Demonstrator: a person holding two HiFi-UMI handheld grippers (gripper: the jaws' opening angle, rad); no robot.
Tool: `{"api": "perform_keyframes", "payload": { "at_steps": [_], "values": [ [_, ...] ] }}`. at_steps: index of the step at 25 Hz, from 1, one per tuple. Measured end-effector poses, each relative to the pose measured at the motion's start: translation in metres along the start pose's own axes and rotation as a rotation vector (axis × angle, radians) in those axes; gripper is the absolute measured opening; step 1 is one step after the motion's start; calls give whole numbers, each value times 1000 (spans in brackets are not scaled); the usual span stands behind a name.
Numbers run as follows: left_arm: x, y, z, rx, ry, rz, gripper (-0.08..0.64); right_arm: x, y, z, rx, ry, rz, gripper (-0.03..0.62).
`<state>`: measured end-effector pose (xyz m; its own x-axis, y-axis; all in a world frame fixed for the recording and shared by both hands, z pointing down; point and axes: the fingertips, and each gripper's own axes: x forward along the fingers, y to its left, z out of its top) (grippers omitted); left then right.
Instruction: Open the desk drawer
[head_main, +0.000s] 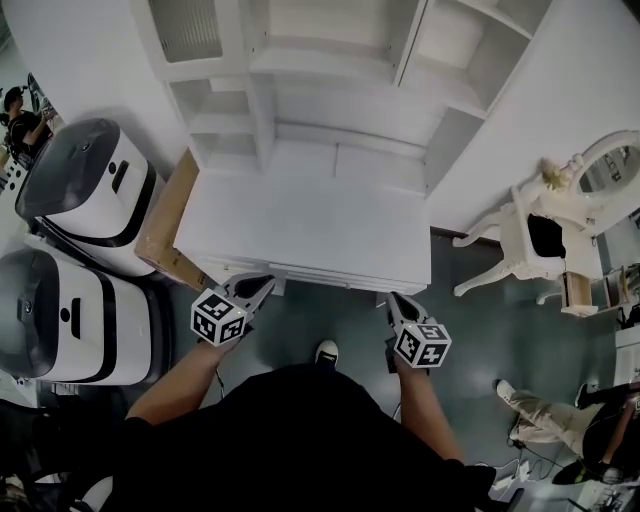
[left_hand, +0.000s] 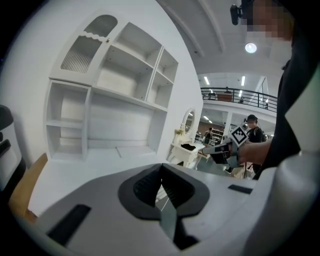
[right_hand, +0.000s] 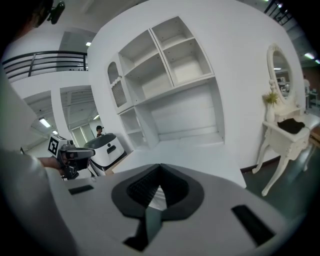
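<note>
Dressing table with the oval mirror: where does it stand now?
Head view, right side: the dressing table stands on the floor beside the white desk.

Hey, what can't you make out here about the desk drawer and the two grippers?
Desk drawer: in the head view the desk top covers it, hiding its face and any handle; in both gripper views each gripper's own body blocks it.
Left gripper and right gripper: the head view looks too steeply down to show whether their tips touch the drawer.
</note>
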<state>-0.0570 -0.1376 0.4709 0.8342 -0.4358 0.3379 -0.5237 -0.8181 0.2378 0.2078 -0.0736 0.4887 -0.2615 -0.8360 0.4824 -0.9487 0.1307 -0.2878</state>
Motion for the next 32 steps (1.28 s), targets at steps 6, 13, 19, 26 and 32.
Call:
{"api": "perform_keyframes", "payload": {
  "at_steps": [6, 13, 19, 26, 32],
  "values": [
    [30, 1, 1, -6, 12, 2, 9, 22, -24, 3, -10, 43, 12, 2],
    [37, 14, -21, -58, 49, 40, 9, 52, -39, -20, 13, 136, 42, 2],
    [39, 23, -23, -76, 55, 73, 9, 84, -55, -53, 27, 220, 42, 2],
    [40, 30, -33, -106, 82, 113, 9, 116, -68, -91, 31, 297, 65, 2],
    [47, 27, -43, -132, 109, 129, 9, 145, -78, -129, 56, 369, 81, 5]
  ]
}}
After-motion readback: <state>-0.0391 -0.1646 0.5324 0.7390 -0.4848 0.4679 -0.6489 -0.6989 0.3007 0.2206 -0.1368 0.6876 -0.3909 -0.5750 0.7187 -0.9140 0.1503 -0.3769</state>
